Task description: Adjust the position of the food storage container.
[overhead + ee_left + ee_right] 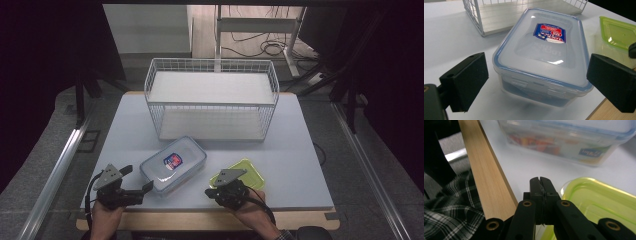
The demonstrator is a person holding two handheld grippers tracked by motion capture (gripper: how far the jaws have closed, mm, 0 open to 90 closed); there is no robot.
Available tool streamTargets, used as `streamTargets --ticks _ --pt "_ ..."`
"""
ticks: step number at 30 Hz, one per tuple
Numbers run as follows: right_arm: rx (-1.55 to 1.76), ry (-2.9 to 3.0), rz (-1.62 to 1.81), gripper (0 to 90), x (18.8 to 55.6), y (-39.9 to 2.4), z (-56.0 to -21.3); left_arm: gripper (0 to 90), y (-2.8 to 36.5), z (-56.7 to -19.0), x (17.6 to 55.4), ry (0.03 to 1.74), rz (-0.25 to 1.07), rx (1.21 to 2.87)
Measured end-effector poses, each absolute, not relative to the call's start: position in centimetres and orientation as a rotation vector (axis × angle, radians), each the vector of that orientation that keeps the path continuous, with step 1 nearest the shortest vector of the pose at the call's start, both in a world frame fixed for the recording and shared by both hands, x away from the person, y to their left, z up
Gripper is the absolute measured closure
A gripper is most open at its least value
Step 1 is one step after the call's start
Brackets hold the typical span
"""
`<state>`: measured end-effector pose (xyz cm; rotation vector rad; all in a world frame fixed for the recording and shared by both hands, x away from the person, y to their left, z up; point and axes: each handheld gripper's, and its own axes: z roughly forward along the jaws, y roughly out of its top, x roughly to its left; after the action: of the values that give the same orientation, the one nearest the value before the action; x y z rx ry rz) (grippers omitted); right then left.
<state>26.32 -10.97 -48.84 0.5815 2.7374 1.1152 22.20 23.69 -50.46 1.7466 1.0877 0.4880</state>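
A clear food box point(172, 165) with a blue-sealed lid and a red and blue label lies on the table's front part. My left gripper point(139, 178) is open at its near end. In the left gripper view the box point(541, 50) sits between the two black pads point(465, 80), which stand apart from its sides. A smaller container with a yellow-green lid point(248, 172) lies to the right of the box. My right gripper point(210, 192) is shut with nothing in it. Its tips point(540, 182) hover just off the green lid's corner point(599, 200), pointing towards the clear box point(564, 142).
A white wire basket point(210, 100) with a white floor stands at the back middle of the pale table point(300, 160). The table's wooden front edge point(489, 182) runs close by my right gripper, with a plaid sleeve point(449, 215) beyond it.
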Motion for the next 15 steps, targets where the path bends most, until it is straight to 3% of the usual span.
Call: streamTargets --ticks 15 --pt "0.750 2.636 1.038 89.0 29.1 -13.2 -49.5 3.8 23.5 -50.6 22.3 1.089 0.486 1.765"
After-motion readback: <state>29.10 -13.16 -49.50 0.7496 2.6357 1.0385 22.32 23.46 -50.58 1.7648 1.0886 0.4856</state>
